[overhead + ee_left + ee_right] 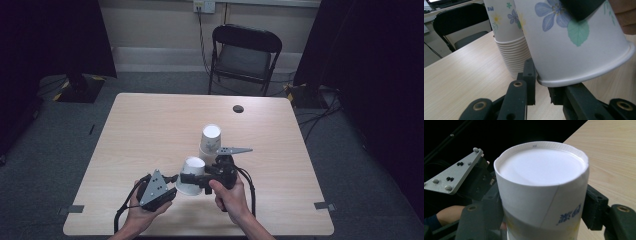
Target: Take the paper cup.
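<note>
Here the paper cup (191,176) tilts, base up, rim toward the left gripper (172,186).

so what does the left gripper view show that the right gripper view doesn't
Left gripper view: the stack of upside-down cups on the table, a black chair, the flower and leaf print on the held cup, and its rolled rim between the left gripper jaws; whether they pinch it I cannot tell.
Right gripper view: the cup's white bottom, blue print on its side, the right gripper clamped on its sides, and the left gripper's grey plate.
Both: the held cup and the wooden table.
</note>
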{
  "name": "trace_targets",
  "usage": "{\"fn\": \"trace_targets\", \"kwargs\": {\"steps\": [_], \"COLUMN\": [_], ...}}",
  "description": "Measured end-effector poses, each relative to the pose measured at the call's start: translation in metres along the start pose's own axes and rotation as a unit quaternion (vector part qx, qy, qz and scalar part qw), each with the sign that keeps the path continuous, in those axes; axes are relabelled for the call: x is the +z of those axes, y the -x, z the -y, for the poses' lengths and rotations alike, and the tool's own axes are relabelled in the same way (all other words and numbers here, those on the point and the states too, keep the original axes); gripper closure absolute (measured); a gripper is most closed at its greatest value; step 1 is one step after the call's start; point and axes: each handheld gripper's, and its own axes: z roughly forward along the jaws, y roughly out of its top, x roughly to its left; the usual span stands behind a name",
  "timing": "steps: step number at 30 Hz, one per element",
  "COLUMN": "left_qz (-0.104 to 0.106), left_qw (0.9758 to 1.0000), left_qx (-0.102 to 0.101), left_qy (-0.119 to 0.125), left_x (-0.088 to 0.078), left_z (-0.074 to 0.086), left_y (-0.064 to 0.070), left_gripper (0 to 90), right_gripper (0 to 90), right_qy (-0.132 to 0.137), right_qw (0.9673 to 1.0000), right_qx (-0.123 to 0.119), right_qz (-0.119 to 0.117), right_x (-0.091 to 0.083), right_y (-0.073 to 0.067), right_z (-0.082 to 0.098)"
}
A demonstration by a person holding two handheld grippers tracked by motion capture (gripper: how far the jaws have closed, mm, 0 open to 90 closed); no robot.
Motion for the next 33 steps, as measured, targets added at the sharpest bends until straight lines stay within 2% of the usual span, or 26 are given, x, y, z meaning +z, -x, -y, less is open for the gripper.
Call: {"fn": "trace_targets", "kwargs": {"steps": [6, 18, 27, 29, 33], "left_qz": [0.010, 0.025, 0.036, 0.038, 0.050], "left_qw": [0.9998, 0.9994, 0.9985, 0.9982, 0.9976], "left_qx": [-0.016, -0.023, -0.040, -0.046, -0.045], "left_qy": [-0.001, -0.011, -0.012, -0.010, -0.014], "left_x": [0.000, 0.000, -0.002, -0.002, -0.004], "left_z": [0.001, 0.002, 0.003, 0.003, 0.004], "left_y": [-0.004, -0.006, -0.013, -0.014, -0.015], "left_gripper": [84.1, 85.7, 85.8, 85.8, 85.8], "right_gripper": [29.9, 21.2, 16.3, 15.5, 14.6], "right_qy": [-0.005, -0.015, 0.002, 0.009, 0.014], "right_qw": [1.0000, 0.9994, 0.9994, 0.9990, 0.9981], "right_qx": [-0.007, -0.028, -0.032, -0.041, -0.057], "right_qz": [0.000, 0.010, 0.009, 0.012, 0.020], "right_x": [0.001, 0.003, -0.006, -0.009, -0.013], "right_y": [0.000, -0.001, 0.001, 0.000, -0.001], "right_z": [0.001, 0.002, -0.001, -0.002, -0.004]}}
